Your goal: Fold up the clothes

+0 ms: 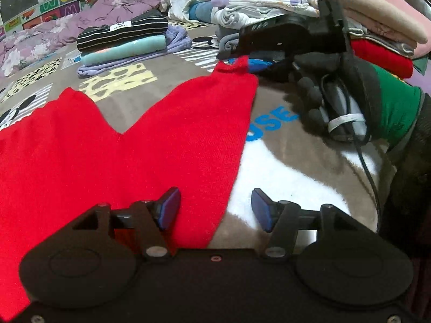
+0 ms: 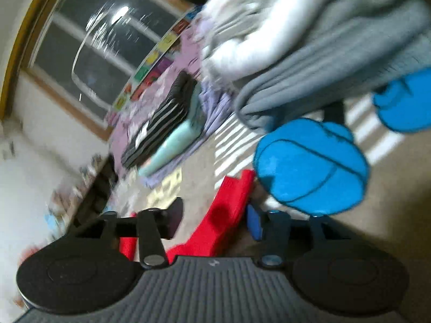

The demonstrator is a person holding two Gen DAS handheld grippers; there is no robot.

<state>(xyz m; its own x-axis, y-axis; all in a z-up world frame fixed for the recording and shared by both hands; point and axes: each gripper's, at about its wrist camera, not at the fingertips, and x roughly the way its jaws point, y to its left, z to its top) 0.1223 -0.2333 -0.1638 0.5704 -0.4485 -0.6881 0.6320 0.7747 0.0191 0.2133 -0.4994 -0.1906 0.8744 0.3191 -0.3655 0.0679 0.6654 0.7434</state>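
Note:
A red knit garment [image 1: 150, 140] lies spread flat on the patterned blanket [image 1: 282, 167]. My left gripper [image 1: 215, 210] is open, low over the garment's near right edge, with the left pad on the red cloth and the right pad over bare blanket. My right gripper [image 2: 214, 218] is open and tilted, with the far corner of the red garment [image 2: 226, 215] lying between its pads. In the left wrist view the right gripper [image 1: 293, 40] shows at the garment's far corner, held by a gloved hand.
A stack of folded clothes [image 1: 124, 43] sits on the blanket at the back left, black striped on top. A pile of unfolded clothes [image 1: 296, 2] rises at the back right. A purple quilt [image 1: 80, 24] lies along the wall.

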